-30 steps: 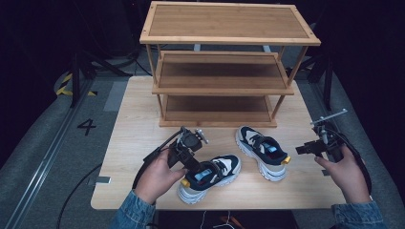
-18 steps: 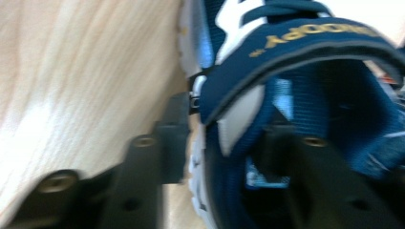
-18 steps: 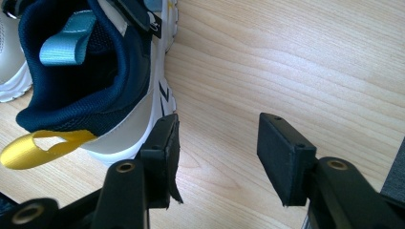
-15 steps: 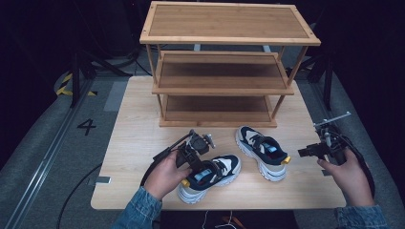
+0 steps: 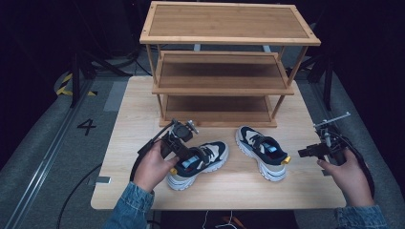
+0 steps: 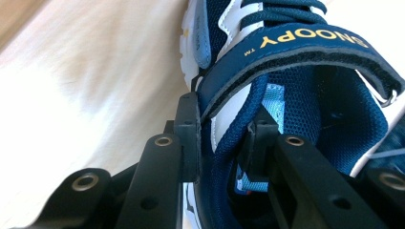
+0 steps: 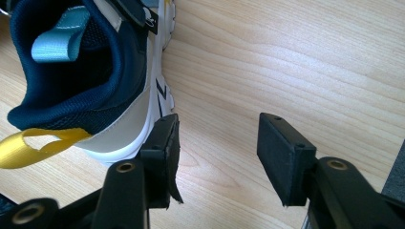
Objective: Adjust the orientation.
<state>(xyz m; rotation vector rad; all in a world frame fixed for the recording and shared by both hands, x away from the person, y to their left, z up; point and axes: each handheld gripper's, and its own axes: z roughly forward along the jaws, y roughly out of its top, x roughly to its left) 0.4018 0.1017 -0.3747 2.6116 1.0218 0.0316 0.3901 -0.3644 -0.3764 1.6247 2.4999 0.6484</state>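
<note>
Light wood table [image 5: 143, 102] sits on a grey floor w/ a "4" marked on it [image 5: 86, 126], left of the table; the rest of the room is dark, w/ black stands and cables behind. The landmark is the three-tier bamboo shoe rack [image 5: 224, 62] at the back of the table, all shelves bare.

Two navy/white sneakers lie in front of the rack. The left sneaker [image 5: 198, 162] sits front-left of it, toe pointing right and slightly toward the rack. The left gripper [image 5: 188, 155] is at its collar, and in the left gripper view the jaws are clamped on the collar wall, one outside and one inside, just under the "SNOOPY" strap [image 6: 286, 45].

The right sneaker [image 5: 262, 152] sits in front of the rack's right half, angled, yellow heel loop [image 7: 28, 143] toward the front right. The right gripper [image 5: 305, 152] hovers off to its right, near the table's edge, jaws spread wide w/ bare wood between them; one jaw is just beside the heel.

Nothing stands btw the sneakers and the rack's bottom shelf.
</note>
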